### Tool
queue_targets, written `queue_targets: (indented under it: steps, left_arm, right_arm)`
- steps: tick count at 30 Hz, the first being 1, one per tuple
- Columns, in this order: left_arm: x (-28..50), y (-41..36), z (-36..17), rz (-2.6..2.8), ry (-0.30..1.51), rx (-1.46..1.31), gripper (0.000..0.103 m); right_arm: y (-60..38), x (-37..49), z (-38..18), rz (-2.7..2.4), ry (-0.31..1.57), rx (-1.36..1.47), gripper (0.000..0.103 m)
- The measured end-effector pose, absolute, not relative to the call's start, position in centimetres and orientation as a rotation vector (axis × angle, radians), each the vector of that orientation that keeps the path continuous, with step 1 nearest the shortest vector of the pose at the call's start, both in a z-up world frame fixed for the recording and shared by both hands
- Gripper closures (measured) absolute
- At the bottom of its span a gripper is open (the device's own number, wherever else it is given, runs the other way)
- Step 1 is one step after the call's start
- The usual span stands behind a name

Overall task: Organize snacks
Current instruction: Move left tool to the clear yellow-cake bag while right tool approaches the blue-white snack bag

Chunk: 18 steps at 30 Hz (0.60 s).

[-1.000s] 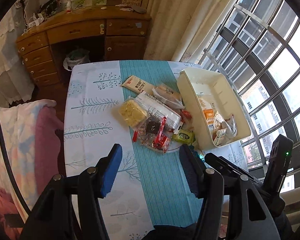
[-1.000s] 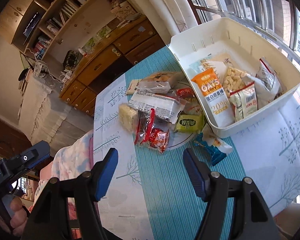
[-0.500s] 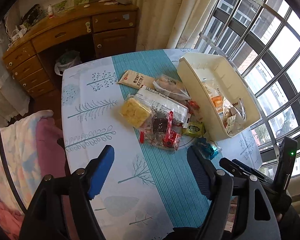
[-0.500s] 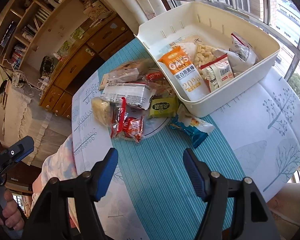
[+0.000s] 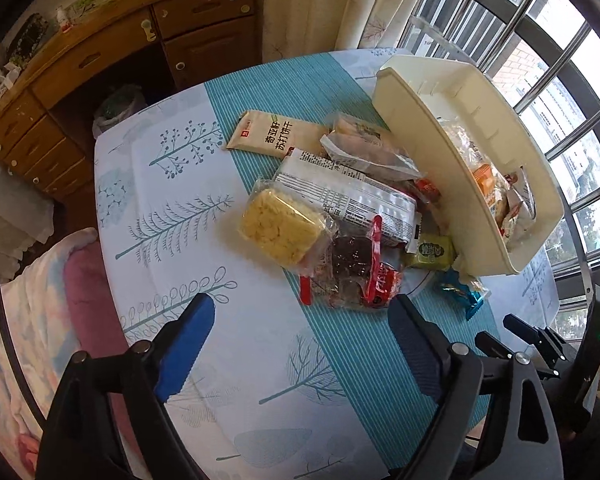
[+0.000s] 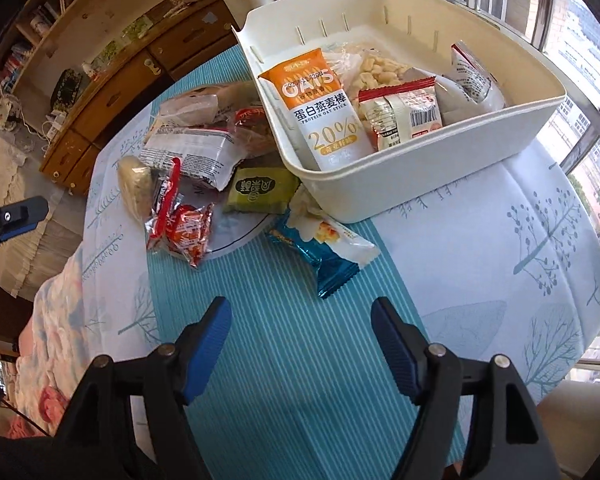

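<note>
A cream plastic bin stands at the table's right and holds several snacks, among them an orange oats packet. A pile of loose snacks lies beside it: a yellow cracker pack, a white barcode pack, red candy bags, a green packet and a teal packet. My left gripper is open and empty, just short of the red bags. My right gripper is open and empty, just short of the teal packet.
The table wears a white tree-print cloth with a teal striped runner. A wooden desk with drawers stands beyond the table. A barred window is at the right. A pink blanket lies left of the table.
Both grippers have moved closer to the snack pile and lower over the table. The right one now faces the teal packet. Both stay open and empty.
</note>
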<state>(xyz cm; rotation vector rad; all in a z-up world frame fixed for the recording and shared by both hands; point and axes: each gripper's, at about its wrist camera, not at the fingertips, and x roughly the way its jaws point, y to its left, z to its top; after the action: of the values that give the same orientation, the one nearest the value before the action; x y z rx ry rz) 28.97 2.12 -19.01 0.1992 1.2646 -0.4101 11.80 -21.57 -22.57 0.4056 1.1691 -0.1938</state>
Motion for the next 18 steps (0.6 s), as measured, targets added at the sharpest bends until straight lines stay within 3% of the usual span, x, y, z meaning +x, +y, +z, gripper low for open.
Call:
queue_targets:
  steps: [18]
  left_arm:
    - [36.6,-0.2,-28.5,-0.413,1.363,0.233,0.014]
  right_arm:
    - [-21.1,14.3,-26.7,-0.255,1.051,0.170,0.030]
